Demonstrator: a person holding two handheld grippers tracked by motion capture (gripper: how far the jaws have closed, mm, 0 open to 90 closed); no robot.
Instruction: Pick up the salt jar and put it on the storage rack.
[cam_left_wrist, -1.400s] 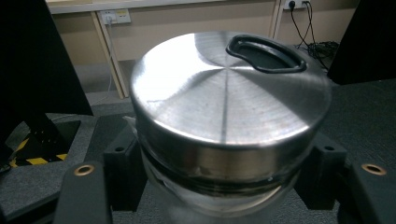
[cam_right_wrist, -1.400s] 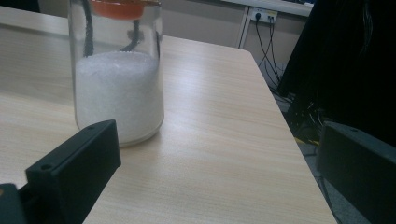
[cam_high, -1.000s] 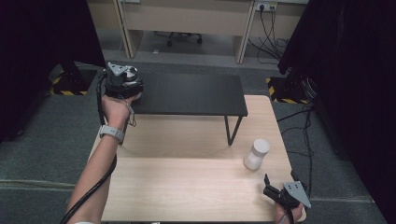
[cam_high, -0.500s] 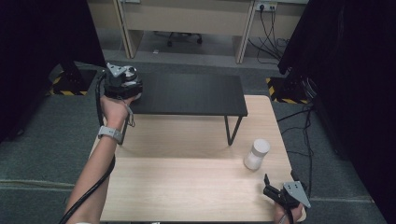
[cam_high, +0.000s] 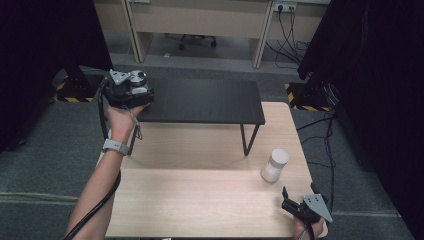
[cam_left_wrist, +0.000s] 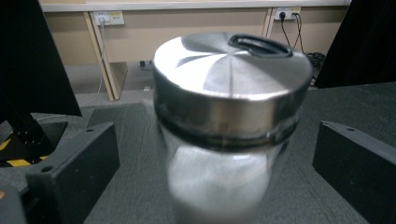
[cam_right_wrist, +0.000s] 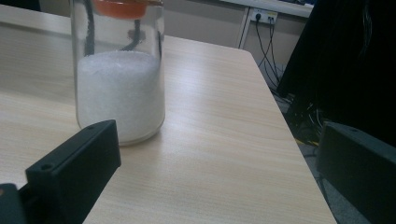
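At the near right corner of the pale wooden table (cam_high: 200, 200), the right gripper (cam_high: 295, 204) rests with its jaws spread wide and nothing between them. Just ahead stands a clear glass jar with white grains and an orange inner cap (cam_right_wrist: 120, 70) — upright, close to the right table edge, with bare wood all around. Farther, at the left end of the low black matte shelf (cam_high: 210, 100), the left gripper (cam_left_wrist: 210, 154) has just been opening; its jaws stand apart from the smooth round steel-lidded glass jar (cam_left_wrist: 229, 116) between them — upright, long axis vertical.
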